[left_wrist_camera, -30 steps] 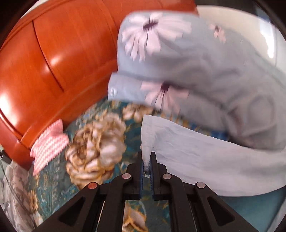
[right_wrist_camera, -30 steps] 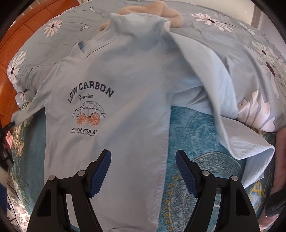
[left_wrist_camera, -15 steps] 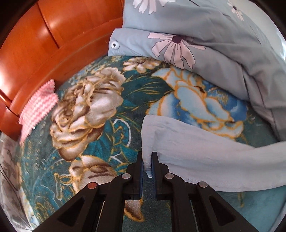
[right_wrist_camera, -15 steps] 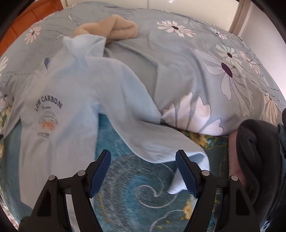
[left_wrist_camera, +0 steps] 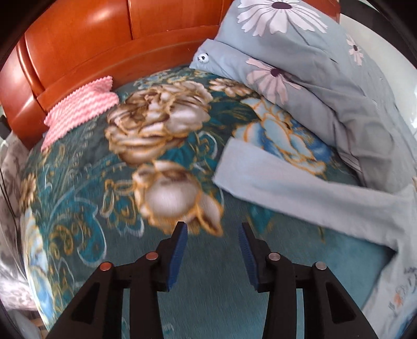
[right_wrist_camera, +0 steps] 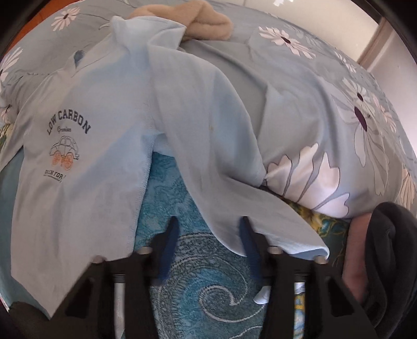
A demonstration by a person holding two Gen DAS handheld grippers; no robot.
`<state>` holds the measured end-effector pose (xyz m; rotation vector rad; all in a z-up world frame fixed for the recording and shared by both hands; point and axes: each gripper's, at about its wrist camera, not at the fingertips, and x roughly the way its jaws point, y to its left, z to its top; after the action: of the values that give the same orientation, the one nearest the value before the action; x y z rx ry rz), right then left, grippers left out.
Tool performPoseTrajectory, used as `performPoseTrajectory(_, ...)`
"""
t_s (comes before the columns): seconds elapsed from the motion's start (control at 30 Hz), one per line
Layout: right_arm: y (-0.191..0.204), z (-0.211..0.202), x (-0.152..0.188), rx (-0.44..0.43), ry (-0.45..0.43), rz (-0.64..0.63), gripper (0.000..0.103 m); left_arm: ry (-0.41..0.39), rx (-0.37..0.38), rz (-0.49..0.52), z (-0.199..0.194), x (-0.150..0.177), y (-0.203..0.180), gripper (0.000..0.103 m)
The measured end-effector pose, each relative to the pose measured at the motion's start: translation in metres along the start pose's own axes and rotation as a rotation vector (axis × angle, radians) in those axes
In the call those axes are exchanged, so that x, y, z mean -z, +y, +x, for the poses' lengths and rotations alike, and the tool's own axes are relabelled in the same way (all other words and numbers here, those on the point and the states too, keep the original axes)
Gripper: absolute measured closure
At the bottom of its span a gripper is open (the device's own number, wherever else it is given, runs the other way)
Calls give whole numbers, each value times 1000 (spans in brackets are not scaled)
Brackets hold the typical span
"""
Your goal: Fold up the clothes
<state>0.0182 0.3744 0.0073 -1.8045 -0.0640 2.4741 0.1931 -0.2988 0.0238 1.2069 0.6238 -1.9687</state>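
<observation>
A light blue long-sleeved shirt (right_wrist_camera: 86,146) with a "LOW CARBON" car print lies face up on the teal floral blanket (right_wrist_camera: 208,281). Its right sleeve (right_wrist_camera: 216,167) runs down toward my right gripper (right_wrist_camera: 208,247), which is open with the sleeve's lower edge lying between its blurred fingers. In the left wrist view the other sleeve (left_wrist_camera: 286,187) lies flat on the blanket (left_wrist_camera: 130,208), up and to the right of my left gripper (left_wrist_camera: 212,234), which is open and empty.
A wooden headboard (left_wrist_camera: 104,47) stands behind. A pink knitted cloth (left_wrist_camera: 80,112) lies by it. A grey flowered duvet (left_wrist_camera: 325,78) is bunched at the back and also shows in the right wrist view (right_wrist_camera: 338,109), with a tan garment (right_wrist_camera: 203,20) on it. Dark clothing (right_wrist_camera: 391,255) lies right.
My left gripper opened, let go of the sleeve cuff and drew back left; the sleeve now lies flat. My right gripper moved down toward the right sleeve.
</observation>
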Motion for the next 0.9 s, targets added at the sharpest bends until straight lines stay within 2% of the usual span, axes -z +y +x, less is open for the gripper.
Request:
performPoseTrajectory(0.03, -5, 0, 0, 2, 6, 18, 88, 4, 9, 6, -2, 5, -3, 58)
performPoseTrajectory(0.07, -9, 1, 0, 3, 13, 36, 98, 8, 16, 14, -3, 10, -6, 58)
performPoseTrajectory(0.13, -20, -7, -3, -28, 3, 74, 99, 11, 30, 28, -5, 15, -14, 59)
performPoseTrajectory(0.23, -36, -29, -22, -19, -53, 73, 100, 12, 46, 47, -7, 19, -23, 59)
performPoseTrajectory(0.4, -73, -53, -85, 114, -136, 81, 100, 18, 68, 80, -7, 22, -38, 59)
performPoseTrajectory(0.53, -109, -36, -122, 224, -123, 146, 101, 22, 85, 107, -8, 25, -51, 58)
performPoseTrajectory(0.6, -121, -29, -137, 218, -101, 183, 101, 25, 85, 119, -8, 27, -53, 58)
performPoseTrajectory(0.73, -120, -26, -129, 90, -119, 260, 100, 29, 79, 141, -9, 30, -57, 58)
performPoseTrajectory(0.83, -110, -38, -93, 47, -113, 249, 99, 29, 74, 150, -8, 34, -59, 57)
performPoseTrajectory(0.9, -101, -41, -62, 31, -94, 239, 89, 33, 83, 150, -5, 36, -61, 56)
